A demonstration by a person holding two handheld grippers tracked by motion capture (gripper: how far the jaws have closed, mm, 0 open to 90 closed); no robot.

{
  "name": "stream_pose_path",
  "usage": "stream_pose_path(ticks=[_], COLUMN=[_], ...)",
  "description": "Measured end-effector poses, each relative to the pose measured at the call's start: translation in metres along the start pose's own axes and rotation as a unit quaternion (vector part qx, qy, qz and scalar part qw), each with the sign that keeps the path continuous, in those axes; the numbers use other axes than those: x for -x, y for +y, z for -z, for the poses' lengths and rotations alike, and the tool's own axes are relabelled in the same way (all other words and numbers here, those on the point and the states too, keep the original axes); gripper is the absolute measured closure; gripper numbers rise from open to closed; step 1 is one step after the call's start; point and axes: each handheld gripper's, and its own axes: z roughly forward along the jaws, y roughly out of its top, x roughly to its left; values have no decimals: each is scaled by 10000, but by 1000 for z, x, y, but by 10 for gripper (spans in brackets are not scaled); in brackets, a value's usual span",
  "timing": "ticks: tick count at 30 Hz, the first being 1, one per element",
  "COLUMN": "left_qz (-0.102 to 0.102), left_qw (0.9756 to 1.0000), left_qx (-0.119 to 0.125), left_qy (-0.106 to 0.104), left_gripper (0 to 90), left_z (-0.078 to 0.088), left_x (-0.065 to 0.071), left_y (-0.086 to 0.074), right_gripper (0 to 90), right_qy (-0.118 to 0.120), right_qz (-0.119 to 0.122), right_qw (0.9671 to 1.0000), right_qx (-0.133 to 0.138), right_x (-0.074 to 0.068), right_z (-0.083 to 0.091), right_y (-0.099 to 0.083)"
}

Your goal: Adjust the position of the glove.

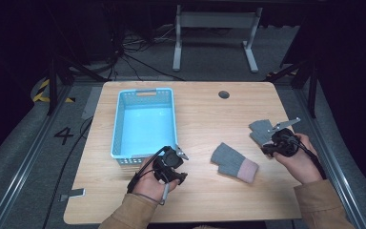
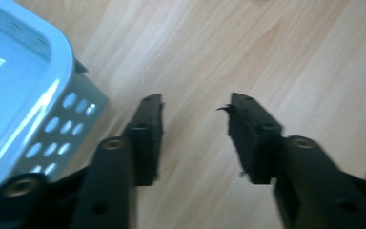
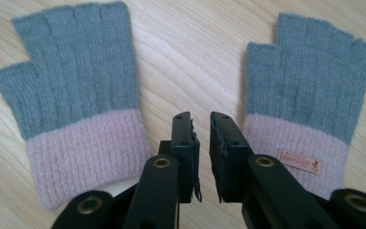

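Two fingerless knit gloves, grey with pink cuffs, lie flat on the wooden table point(image 1: 205, 109). One glove point(image 1: 233, 161) point(image 3: 76, 95) is at the table's middle right. The other glove point(image 1: 261, 130) point(image 3: 305, 95), with a small label on its cuff, lies just beyond it to the right. My right gripper point(image 1: 269, 140) point(image 3: 201, 117) hovers by the cuffs, pointing at the bare wood between the gloves. Its jaws stand a narrow gap apart, holding nothing. My left gripper point(image 1: 181, 155) point(image 2: 195, 102) is open and empty over bare wood beside the basket's near right corner.
A light blue perforated plastic basket point(image 1: 116, 129) point(image 2: 43, 95) stands empty on the table's left half. A round cable hole point(image 1: 224, 94) sits near the far edge. Beyond the table is a dark floor with cables and another desk's legs point(image 1: 250, 45).
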Motion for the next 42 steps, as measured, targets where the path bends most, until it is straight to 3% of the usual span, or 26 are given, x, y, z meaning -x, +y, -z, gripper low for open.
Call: stream_pose_path(ticks=[2, 7, 13, 15, 20, 23, 34, 42], left_qz=[89, 31, -34, 59, 40, 16, 53, 171], left_qw=[9999, 10000, 9998, 9992, 9990, 9992, 9994, 9993], left_qx=[-3, 59, 195, 394, 444, 402, 351, 345], left_qy=[-144, -56, 55, 39, 57, -11, 9, -25], left_gripper=[596, 638, 592, 589, 558, 598, 545, 524], left_z=[1, 6, 11, 14, 14, 14, 14, 15], left_x=[-2, -1, 3, 4, 4, 4, 5, 5], left_y=[-1, -2, -5, -9, -10, -9, -8, -9], right_gripper=[837, 894, 897, 898, 899, 899, 899, 899], right_qy=[35, 250, 437, 579, 790, 917, 1086, 1015], right_qz=[-9, 30, 203, 297, 513, 618, 913, 1055], right_qw=[9999, 9992, 9980, 9970, 9940, 9923, 9894, 9891], right_qx=[117, 305, 400, 415, 563, 559, 307, 168], right_x=[-1, -9, -24, -34, -52, -63, -88, -103], right_z=[1, 2, -4, -9, -17, -24, -50, -73], right_y=[1, 6, 16, 23, 36, 42, 51, 63])
